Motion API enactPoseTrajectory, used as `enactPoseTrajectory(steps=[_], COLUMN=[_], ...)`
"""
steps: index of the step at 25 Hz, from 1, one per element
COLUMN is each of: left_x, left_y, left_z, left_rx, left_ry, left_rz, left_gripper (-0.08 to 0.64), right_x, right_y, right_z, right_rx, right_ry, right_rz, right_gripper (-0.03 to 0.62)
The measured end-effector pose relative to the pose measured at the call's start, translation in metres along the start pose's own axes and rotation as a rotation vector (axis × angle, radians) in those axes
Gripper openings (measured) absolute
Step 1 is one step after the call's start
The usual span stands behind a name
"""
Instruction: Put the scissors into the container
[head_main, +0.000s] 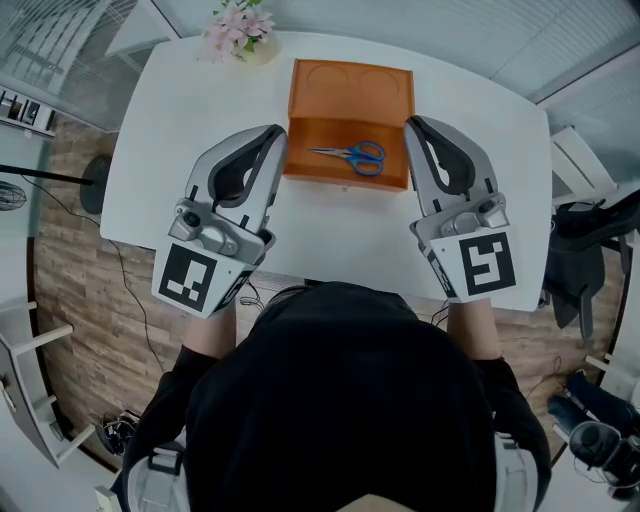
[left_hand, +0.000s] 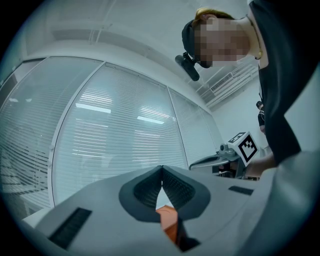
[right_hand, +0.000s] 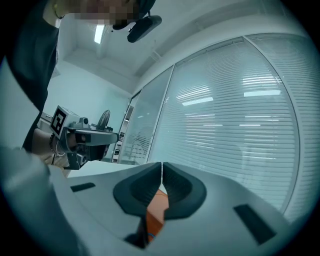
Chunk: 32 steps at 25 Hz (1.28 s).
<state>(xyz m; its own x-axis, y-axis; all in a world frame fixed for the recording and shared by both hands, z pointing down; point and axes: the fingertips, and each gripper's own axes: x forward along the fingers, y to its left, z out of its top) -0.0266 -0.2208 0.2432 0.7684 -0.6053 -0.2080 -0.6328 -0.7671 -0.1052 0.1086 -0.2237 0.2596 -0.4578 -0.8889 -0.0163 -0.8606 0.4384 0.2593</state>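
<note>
Noted: scissors (head_main: 350, 154) lying inside container (head_main: 345, 178) on table (head_main: 180, 130). Both pressed closed, nothing held: left claw (head_main: 274, 132), right claw (head_main: 412, 123), close beside container. Risk judged: container nudged, scissors jolted, if claws swung inward.

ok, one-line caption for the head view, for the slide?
Scissors lie in the orange container on a white table, left gripper and right gripper shut and empty beside it.

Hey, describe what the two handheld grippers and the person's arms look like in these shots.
Both the left gripper and right gripper have smooth, pale grey, tapering shells with dark, ribbed pads on the inner faces. Each carries a white cube printed with black square markers at the hand end. The person wears a black top; the forearms are uncovered.
</note>
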Motion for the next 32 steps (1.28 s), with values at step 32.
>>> enactPoseTrajectory(steps=[32], left_x=[-0.008], left_y=[0.015], left_z=[-0.003], left_rx=[-0.011], left_ry=[-0.02], left_rz=[-0.103], left_gripper=[0.012], right_x=[-0.013], right_y=[0.013], right_z=[0.015], right_rx=[0.031], right_ry=[-0.083], right_rz=[-0.152], right_gripper=[0.005])
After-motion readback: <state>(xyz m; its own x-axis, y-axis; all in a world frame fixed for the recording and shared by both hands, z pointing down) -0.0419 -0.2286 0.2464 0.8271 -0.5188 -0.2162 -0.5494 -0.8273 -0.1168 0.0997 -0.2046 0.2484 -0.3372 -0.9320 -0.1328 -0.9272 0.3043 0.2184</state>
